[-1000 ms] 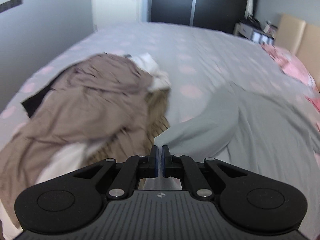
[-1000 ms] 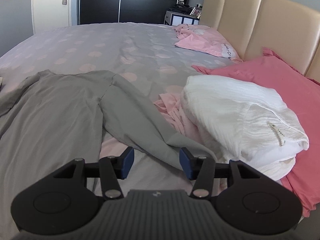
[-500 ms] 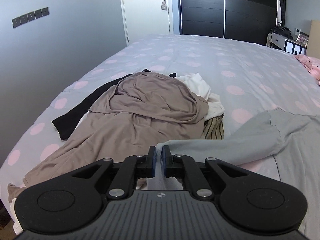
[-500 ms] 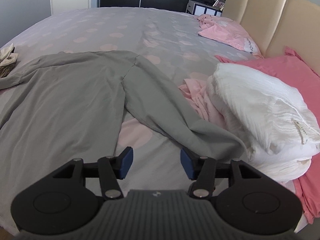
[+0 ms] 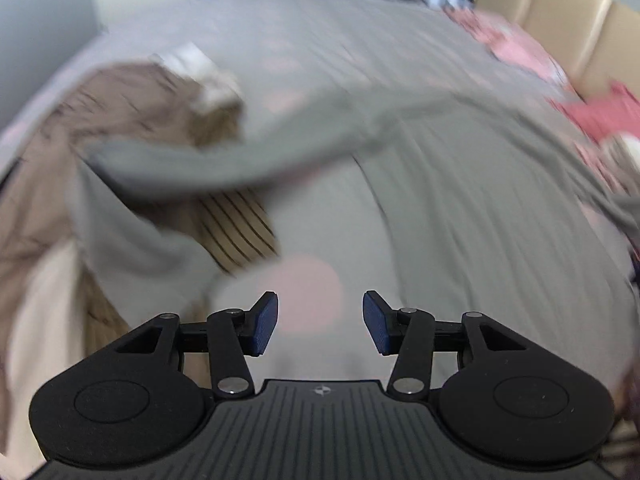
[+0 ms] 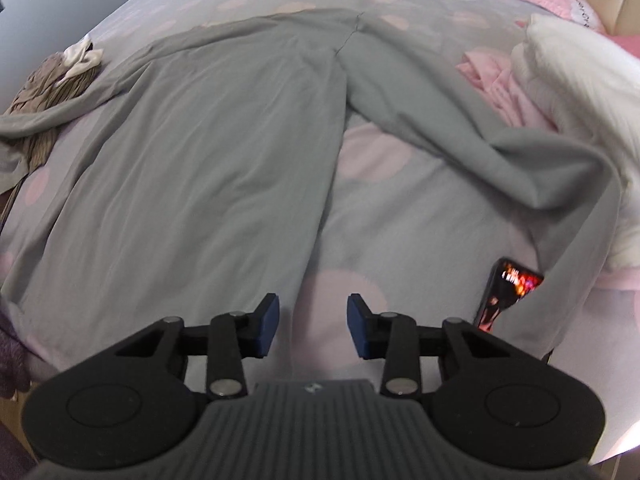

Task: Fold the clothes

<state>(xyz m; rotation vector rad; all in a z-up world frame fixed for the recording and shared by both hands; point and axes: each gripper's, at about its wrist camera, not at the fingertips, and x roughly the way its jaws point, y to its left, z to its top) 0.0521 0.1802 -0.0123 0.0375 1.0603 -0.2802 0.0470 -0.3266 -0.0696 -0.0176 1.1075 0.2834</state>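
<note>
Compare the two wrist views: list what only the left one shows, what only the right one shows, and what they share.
Only the left wrist view shows the left gripper, open, the tan headboard and a striped cloth under the brown pile.

Only the right wrist view shows the right gripper, open, a lit phone on the bed and a white pillow.

Both show the grey garment spread out, the brown pile under its sleeve, and the dotted bedsheet.
</note>
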